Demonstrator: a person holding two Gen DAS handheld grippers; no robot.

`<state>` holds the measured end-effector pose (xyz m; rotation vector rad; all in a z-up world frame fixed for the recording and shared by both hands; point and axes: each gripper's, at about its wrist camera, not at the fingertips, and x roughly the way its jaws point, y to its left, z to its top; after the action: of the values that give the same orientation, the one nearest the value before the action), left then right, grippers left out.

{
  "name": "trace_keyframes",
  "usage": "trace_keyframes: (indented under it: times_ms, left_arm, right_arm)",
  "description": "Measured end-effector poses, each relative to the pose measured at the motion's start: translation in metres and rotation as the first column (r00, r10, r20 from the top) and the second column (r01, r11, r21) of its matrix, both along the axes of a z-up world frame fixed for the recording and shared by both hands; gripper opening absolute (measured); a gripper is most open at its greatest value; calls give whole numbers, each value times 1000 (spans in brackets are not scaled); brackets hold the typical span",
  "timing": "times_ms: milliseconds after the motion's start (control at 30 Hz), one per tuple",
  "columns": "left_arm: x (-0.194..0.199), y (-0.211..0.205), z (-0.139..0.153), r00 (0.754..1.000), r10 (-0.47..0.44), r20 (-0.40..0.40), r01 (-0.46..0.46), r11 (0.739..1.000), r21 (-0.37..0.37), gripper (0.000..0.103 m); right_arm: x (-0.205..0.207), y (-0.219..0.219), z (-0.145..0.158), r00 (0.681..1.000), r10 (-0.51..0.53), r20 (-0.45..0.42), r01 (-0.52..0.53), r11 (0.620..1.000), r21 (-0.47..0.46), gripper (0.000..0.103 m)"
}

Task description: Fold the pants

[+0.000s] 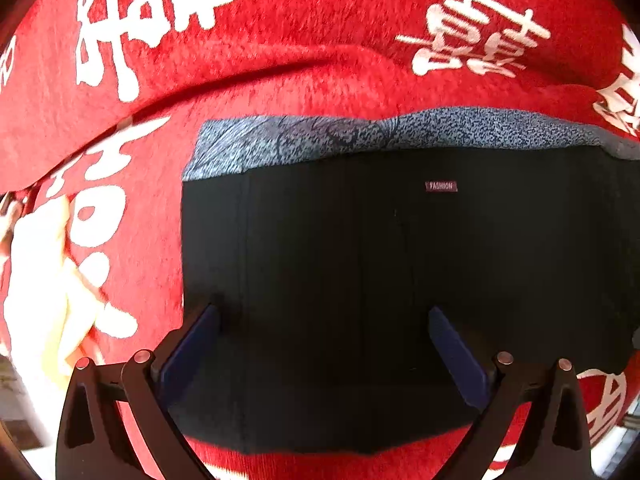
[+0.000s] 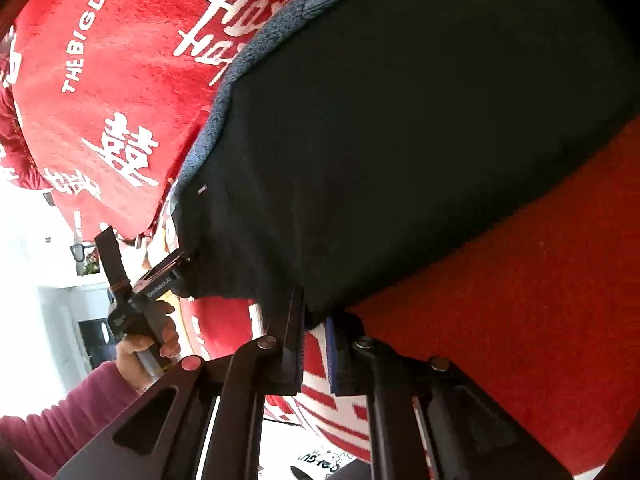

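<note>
The black pants (image 1: 360, 280) are lying already folded into a compact rectangle on the red blanket (image 1: 280, 72) with white characters, and a grey-blue patterned layer (image 1: 440, 128) is showing along the far edge of the pants. A small "FASHION" label (image 1: 441, 186) is sitting on the pants' upper face, just below that patterned strip.

The left tongs (image 1: 324, 320) are hanging spread wide over the near part of the pants, pointing steeply down, with dark cloth showing between the blue pads but neither pad pressing on it. The right tongs (image 2: 314, 336) are pressed together at the near corner of the pants; the cloth edge seems to be nipped between the pads, though the dark fabric makes the contact hard to read. In the right wrist view a hand (image 2: 140, 354) in a maroon sleeve (image 2: 60, 420) is gripping the handle of the left tongs beside the pants' other corner.

Judging by the tidy shape, the fold is well along, and the step in hand looks like taking hold of the near edge for one more fold. The next move would call for the left tongs closing on their corner, then both lifting together and carrying the edge toward the patterned strip evenly, so the layers are not skewing.
</note>
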<state>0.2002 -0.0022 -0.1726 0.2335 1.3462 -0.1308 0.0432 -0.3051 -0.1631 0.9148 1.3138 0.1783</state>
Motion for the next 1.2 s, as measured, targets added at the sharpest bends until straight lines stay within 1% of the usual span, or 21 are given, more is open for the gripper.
trace_keyframes:
  times_ms: [67, 133, 267, 333, 400, 433, 500, 533, 567, 600, 667, 767, 800, 833, 867, 900, 933, 1000, 1067, 1133, 1200]
  left_arm:
    - [-4, -4, 9, 999, 31, -18, -31, 999, 14, 103]
    - [-14, -14, 24, 999, 33, -13, -33, 999, -19, 103]
    - [-34, -64, 51, 999, -21, 36, 24, 993, -112, 103]
    - [-35, -100, 50, 998, -42, 36, 47, 984, -171, 103]
    - [-33, -131, 41, 998, -50, 25, 55, 979, -199, 103]
    - [-33, -150, 33, 998, -54, 18, 56, 979, -197, 103]
    - [-36, -172, 17, 997, -74, 5, 73, 986, -147, 103]
    - [-41, -180, 4, 996, -84, -15, 82, 992, -100, 103]
    - [-47, -178, 1, 998, -68, -2, 68, 991, -112, 103]
    - [-50, -172, 3, 999, -45, 18, 47, 989, -139, 103]
    - [-53, -165, 1, 999, -50, -20, 46, 985, -164, 103]
    - [-48, -165, 8, 995, -71, -65, 62, 990, -125, 103]
    - [-42, -167, 16, 995, -82, -52, 76, 991, -108, 103]
    - [-38, -171, 23, 996, -85, -19, 82, 991, -109, 103]
    - [-31, -173, 30, 997, -82, 11, 83, 990, -115, 103]
    - [-21, -175, 35, 997, -71, 33, 75, 990, -122, 103]
    - [-8, -179, 37, 998, -54, 46, 59, 990, -128, 103]
    - [17, -185, 36, 998, -4, 60, 12, 992, -129, 103]
    - [41, -189, 23, 996, 51, 74, -43, 993, -106, 103]
    - [60, -191, 4, 993, 100, 62, -96, 994, -61, 103]
    - [70, -186, -8, 989, 141, 45, -137, 987, -81, 103]
  right_arm:
    - [-1, -2, 11, 999, 49, -15, -49, 999, -25, 10]
    - [-4, -10, 25, 996, 89, -25, -91, 993, -80, 10]
    - [0, -45, 63, 993, 107, 54, -91, 966, -241, 10]
    - [14, -60, 71, 991, 112, 79, -82, 946, -314, 10]
    - [26, -68, 68, 991, 110, 73, -77, 932, -355, 10]
    - [32, -72, 63, 991, 117, 68, -84, 926, -369, 10]
    - [32, -78, 44, 989, 146, -7, -134, 887, -443, 9]
    - [22, -82, 36, 990, 139, 3, -125, 895, -428, 9]
    - [15, -86, 37, 992, 120, 36, -95, 906, -412, 9]
    - [10, -88, 36, 993, 114, 28, -94, 914, -395, 9]
    - [0, -90, 36, 994, 107, 5, -98, 922, -375, 9]
    - [-4, -89, 36, 992, 107, -70, -125, 930, -345, 10]
    - [-3, -90, 43, 993, 108, -47, -118, 934, -338, 11]
    - [0, -91, 51, 993, 115, -33, -120, 931, -344, 20]
    - [6, -92, 61, 992, 123, 0, -114, 920, -374, 42]
    - [18, -93, 70, 991, 130, 35, -105, 909, -403, 51]
    - [31, -93, 76, 988, 135, 71, -95, 908, -409, 55]
    - [63, -92, 79, 981, 165, 104, -111, 911, -397, 53]
    - [93, -89, 74, 973, 192, 125, -131, 914, -385, 30]
    - [119, -84, 66, 968, 221, 120, -160, 909, -385, 25]
    - [139, -80, 52, 965, 250, 84, -195, 891, -410, 25]
